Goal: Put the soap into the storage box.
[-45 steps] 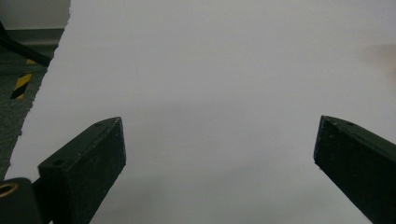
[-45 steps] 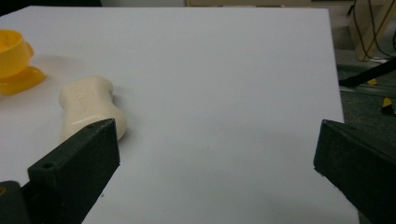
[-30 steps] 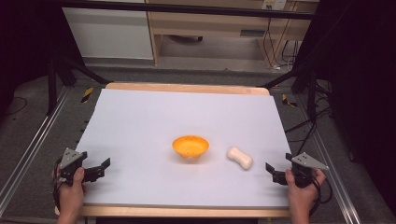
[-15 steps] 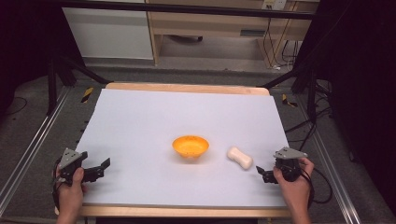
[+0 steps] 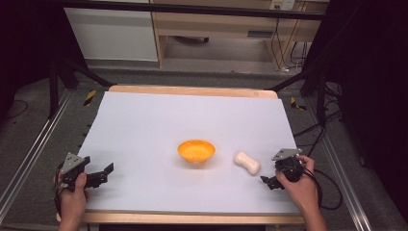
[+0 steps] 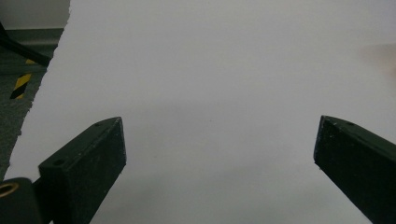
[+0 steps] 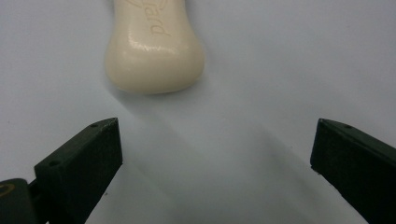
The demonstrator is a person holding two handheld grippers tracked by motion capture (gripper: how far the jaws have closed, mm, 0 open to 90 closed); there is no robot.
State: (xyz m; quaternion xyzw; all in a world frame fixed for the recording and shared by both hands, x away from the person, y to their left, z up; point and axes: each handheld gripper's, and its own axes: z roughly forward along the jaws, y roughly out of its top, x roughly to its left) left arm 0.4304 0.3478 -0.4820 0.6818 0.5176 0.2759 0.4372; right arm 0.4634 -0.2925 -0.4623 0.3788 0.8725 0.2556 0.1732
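A cream bar of soap point(image 5: 247, 162) lies on the white table top point(image 5: 192, 115), just right of an empty orange bowl point(image 5: 196, 150) near the middle. My right gripper point(image 5: 268, 181) is held low by a hand at the front right, a short way right of the soap. In the right gripper view the soap point(image 7: 154, 51) lies just ahead of the open gripper point(image 7: 217, 135), nearer its left jaw, with nothing between the jaws. My left gripper point(image 5: 103, 174) is held at the front left, open over bare table point(image 6: 219, 70), with nothing in it point(image 6: 219, 128).
The white sheet covers a wooden table whose front edge point(image 5: 192, 217) runs just behind the hands. Metal rails point(image 5: 29, 159) flank both sides. Cables point(image 5: 332, 187) trail on the floor at the right. A yellow-black floor marker point(image 6: 21, 85) lies left of the sheet.
The right gripper has moved left and slightly forward, from the table's right edge to close beside the soap. The left gripper, bowl and soap have stayed put.
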